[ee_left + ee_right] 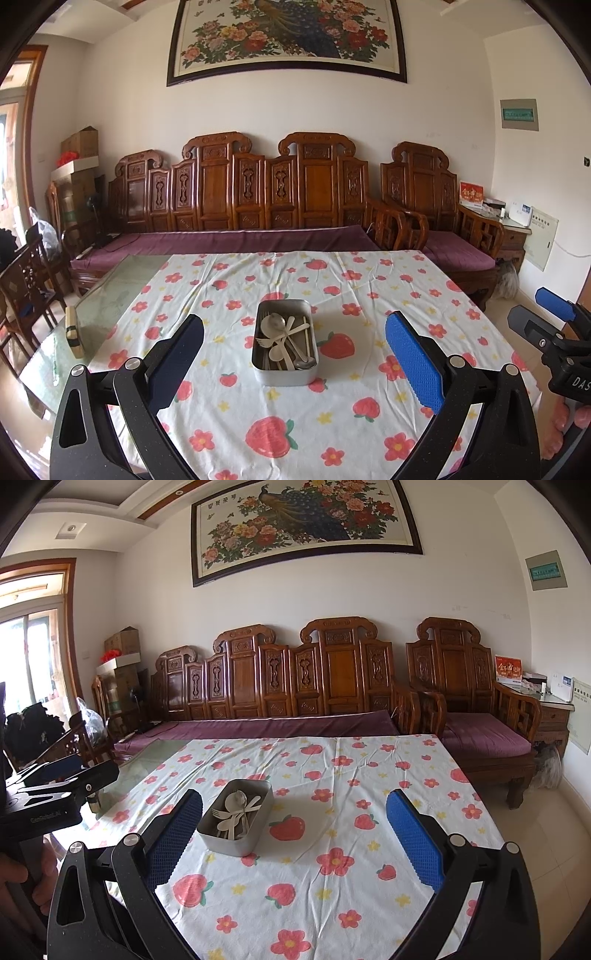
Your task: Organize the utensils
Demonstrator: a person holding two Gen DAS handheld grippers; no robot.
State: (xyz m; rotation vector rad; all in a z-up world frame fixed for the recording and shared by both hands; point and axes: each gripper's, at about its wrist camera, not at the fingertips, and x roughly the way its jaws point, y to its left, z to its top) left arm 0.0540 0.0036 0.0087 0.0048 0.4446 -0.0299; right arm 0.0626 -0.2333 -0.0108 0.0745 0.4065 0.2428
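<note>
- Far left, a small tan block with a dark band (pixel 74 331) lies on the bare glass edge of the table (pixel 107 295), beside the cloth.
- The left gripper (pixel 294 360) hangs above the near part of the table, its 2 blue-padded fingers spread wide with nothing between them but air. Its left finger (pixel 177 354) and right finger (pixel 413 365) frame the tin from this view.
- A white tablecloth (pixel 332 424) printed with red strawberries and flowers covers most of the table.
- The metal tin (pixel 284 376) sits on the cloth about midway across the table, near a large printed strawberry just to its right. It stands apart from both grippers.
- Inside the tin lies a loose heap of utensils (pixel 284 339): pale spoons and forks, a steel spoon, and what look like chopsticks along the right wall, all crossing each other.
- The right gripper (pixel 294 840) is held to the right of the left one, also wide open and holding nothing; from its camera the tin (pixel 236 840) lies ahead toward its left finger (pixel 173 834).
- Behind the table runs a carved wooden bench (pixel 240 192) with a purple cushion.
</note>
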